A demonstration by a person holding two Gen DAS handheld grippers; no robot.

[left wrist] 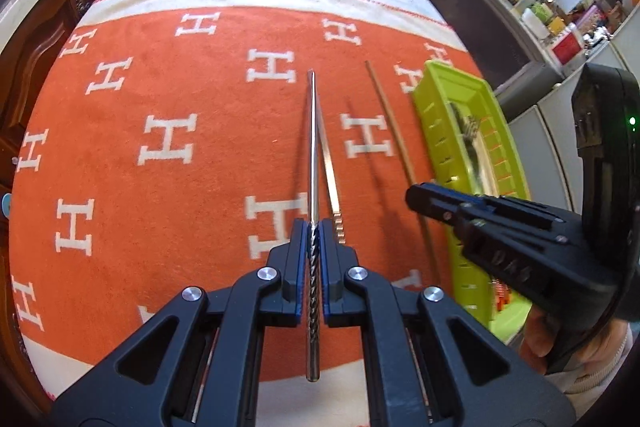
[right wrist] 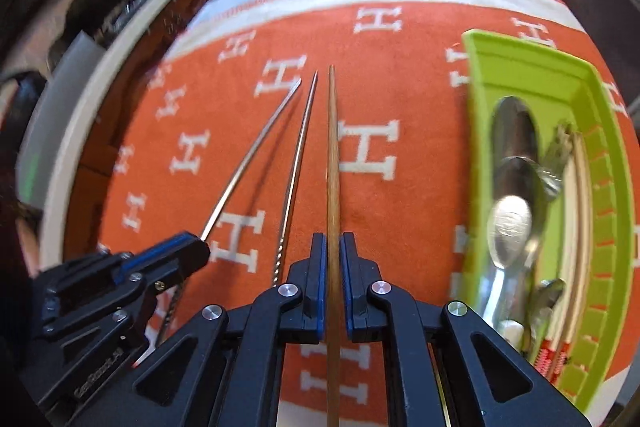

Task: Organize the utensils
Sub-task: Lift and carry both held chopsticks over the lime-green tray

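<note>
Covering the whole work surface beneath both tongs is an orange cloth [left wrist: 160,87] printed with white H marks. A lime-green tray [right wrist: 520,47] sits on it to the right of the right gripper [right wrist: 333,239], near but not touching. The tray holds metal spoons [right wrist: 512,219] and pale chopsticks (its contents are blurred, so no count is given).

The left gripper [left wrist: 313,227] has its jaws closed tight on the twisted handle of a metal chopstick [left wrist: 313,147], which points straight ahead of the tongs. A second metal chopstick [left wrist: 330,171] lies on the cloth just right of those jaws, its tip converging with the held one.

The right gripper has its jaws drawn in against both sides of a wooden chopstick [right wrist: 333,147], which runs forward between the pads; its shadow falls apart from it on the cloth.
</note>
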